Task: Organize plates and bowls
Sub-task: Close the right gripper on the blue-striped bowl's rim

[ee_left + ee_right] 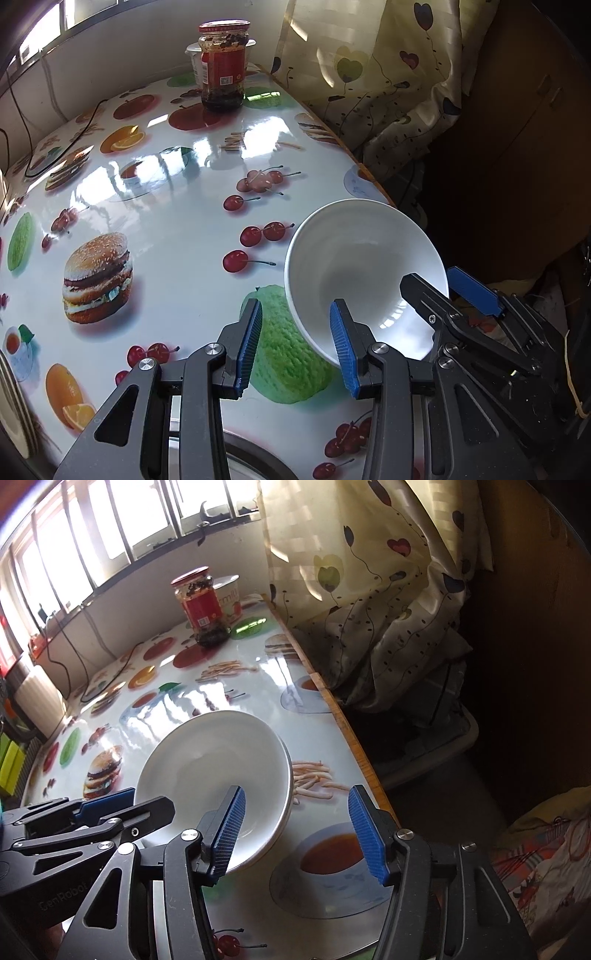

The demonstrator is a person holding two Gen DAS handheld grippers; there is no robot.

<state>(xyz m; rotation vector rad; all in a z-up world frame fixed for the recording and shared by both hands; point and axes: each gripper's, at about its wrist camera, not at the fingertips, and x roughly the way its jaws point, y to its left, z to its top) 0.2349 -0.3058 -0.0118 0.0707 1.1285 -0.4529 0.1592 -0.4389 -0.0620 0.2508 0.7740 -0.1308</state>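
Both tongs (295, 343) (301, 832) angle downward, straddling the bowl's (364, 254) rim.

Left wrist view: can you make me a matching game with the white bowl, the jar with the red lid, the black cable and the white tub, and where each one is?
Things:
1. white ceramic bowl
2. glass jar with a red lid
3. thin black cable
4. white plastic tub

Places:
A. partly hidden behind the jar
B. trailing along the far left of the glossy fruit-print table
C. closest, near the table's right edge
D. upright at the far end, on a printed apple

Pairs: 1-C, 2-D, 3-B, 4-A
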